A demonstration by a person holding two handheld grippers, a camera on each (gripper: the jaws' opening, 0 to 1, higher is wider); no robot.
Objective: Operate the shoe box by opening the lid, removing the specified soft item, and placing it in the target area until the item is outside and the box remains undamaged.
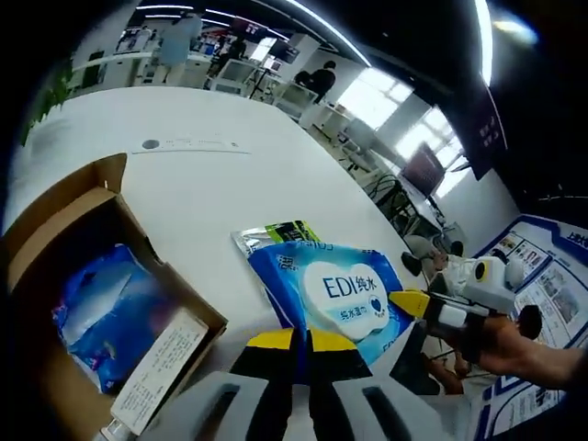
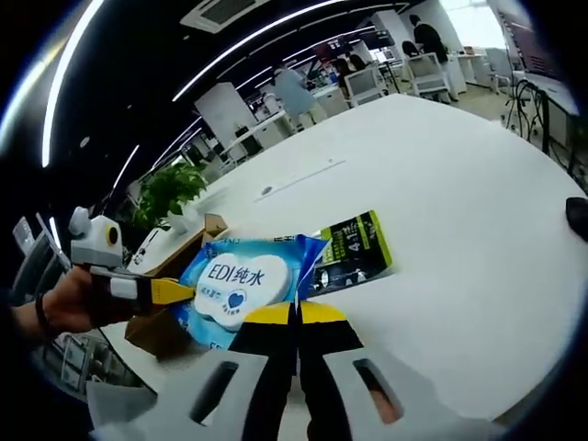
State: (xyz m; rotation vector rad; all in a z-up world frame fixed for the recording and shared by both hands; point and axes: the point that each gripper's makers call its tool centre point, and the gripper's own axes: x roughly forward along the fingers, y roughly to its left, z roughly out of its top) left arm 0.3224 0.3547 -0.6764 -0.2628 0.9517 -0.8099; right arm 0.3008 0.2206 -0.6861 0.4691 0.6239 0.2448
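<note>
Blue wipes pack (image 1: 333, 297) lies on white table (image 1: 230, 184), outside open shoe box (image 1: 101, 303), partly over a green-black packet (image 1: 276, 232). Left gripper (image 1: 300, 344) & right gripper (image 2: 296, 317) both jaws together at pack's edge. Open-plan office w/ desks, ceiling light strips behind.

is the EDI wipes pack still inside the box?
No: the wipes pack lies on the white table, outside the open cardboard box.

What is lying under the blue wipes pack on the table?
A silver and green packet lies partly under the blue wipes pack, one end sticking out. The covered part cannot be seen, nor the white table beneath.
</note>
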